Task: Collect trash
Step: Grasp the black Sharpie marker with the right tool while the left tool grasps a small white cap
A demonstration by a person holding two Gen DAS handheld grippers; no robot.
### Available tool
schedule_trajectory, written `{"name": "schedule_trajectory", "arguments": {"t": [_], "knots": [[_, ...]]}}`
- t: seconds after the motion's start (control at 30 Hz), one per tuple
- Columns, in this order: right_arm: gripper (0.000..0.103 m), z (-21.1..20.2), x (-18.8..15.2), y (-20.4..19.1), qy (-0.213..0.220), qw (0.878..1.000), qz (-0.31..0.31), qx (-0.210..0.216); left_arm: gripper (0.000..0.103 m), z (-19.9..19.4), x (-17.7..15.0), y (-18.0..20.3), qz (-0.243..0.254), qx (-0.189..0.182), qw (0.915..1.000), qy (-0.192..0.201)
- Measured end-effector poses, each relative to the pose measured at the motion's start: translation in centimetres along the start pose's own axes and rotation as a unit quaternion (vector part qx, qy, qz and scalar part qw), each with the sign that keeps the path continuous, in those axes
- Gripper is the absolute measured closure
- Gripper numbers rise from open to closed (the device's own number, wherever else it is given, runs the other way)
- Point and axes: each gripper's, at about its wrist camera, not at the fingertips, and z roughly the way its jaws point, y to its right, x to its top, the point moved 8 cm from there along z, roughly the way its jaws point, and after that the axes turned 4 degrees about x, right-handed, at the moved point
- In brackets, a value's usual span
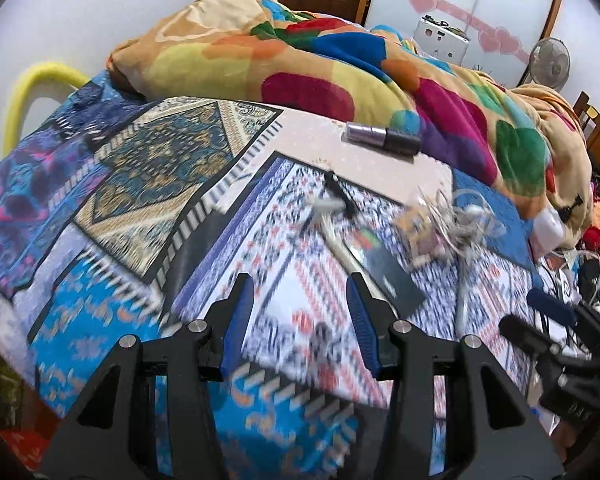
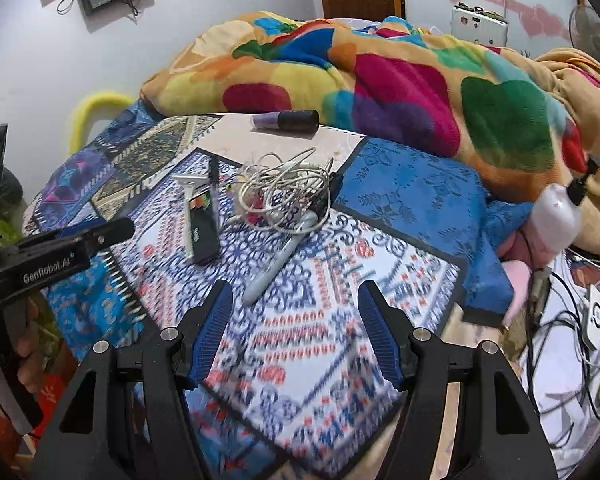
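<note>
Blue-padded fingers of the right gripper (image 2: 296,328) are standing spread, with nothing between them, hanging over the patterned bedspread (image 2: 320,360) that is covering the bed. Its partner, the left gripper (image 1: 300,316), is likewise holding its fingers apart and empty above the same cloth; in the right wrist view it is reaching in from the left edge, with a person's hand (image 2: 24,344) wrapping its handle.

Just beyond the right fingers a pale grey pen (image 2: 278,262) is lying slantwise on the bedspread, its far end touching a tangle of white cable (image 2: 284,188). Left of the tangle, a white disposable razor (image 2: 188,204) and a dark pen (image 2: 214,188) are lying on either side of a small black packet (image 2: 204,236), all close together. Whether some small wrapper is sitting under the cable I cannot tell; something colourful is showing through the loops.

Farther back, on a bare beige strip of the bed, a purple and black tube (image 2: 286,120) is lying on its side, touching the foot of a bright multicoloured blanket (image 2: 380,80) that is heaped across the far half of the bed. Off to the right, a white pump bottle (image 2: 556,216) is leaning against the blanket's edge, and more dark cords (image 2: 568,320) are sprawling over a white surface. A yellow padded rail (image 2: 96,106) is curving up at the bed's far left corner, and a standing fan (image 2: 592,36) is waiting near the wardrobe.
</note>
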Motion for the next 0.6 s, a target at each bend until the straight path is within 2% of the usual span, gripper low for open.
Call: {"name": "schedule_trajectory", "arguments": {"t": [0.27,0.3,0.4,0.47,0.53,0.6], "knots": [[0.042,4.0,1.0,-0.6,-0.005,0.999,-0.031,-0.026,0.056,5.0,2.7,0.4,-0.028,-0.032,0.9989,-0.021],[0.044,4.3,1.0,-0.7,-0.004,0.999,-0.036,-0.030,0.056,5.2,2.8,0.5,-0.028,-0.034,0.9988,-0.021],[0.061,5.0,0.8,-1.0,-0.008,0.997,-0.058,-0.046,0.059,5.5,3.4,1.2,-0.016,-0.040,0.9990,-0.013],[0.069,4.9,0.8,-1.1,-0.002,0.997,-0.065,-0.053,0.086,5.7,3.4,1.6,-0.004,-0.037,0.9992,-0.011],[0.083,4.7,0.7,-1.0,-0.001,0.996,-0.070,-0.055,0.091,5.6,3.4,1.6,0.002,-0.028,0.9995,-0.010],[0.086,4.2,0.3,-0.8,-0.007,0.996,-0.072,-0.049,0.093,5.3,3.2,1.2,-0.002,-0.030,0.9995,-0.010]]}}
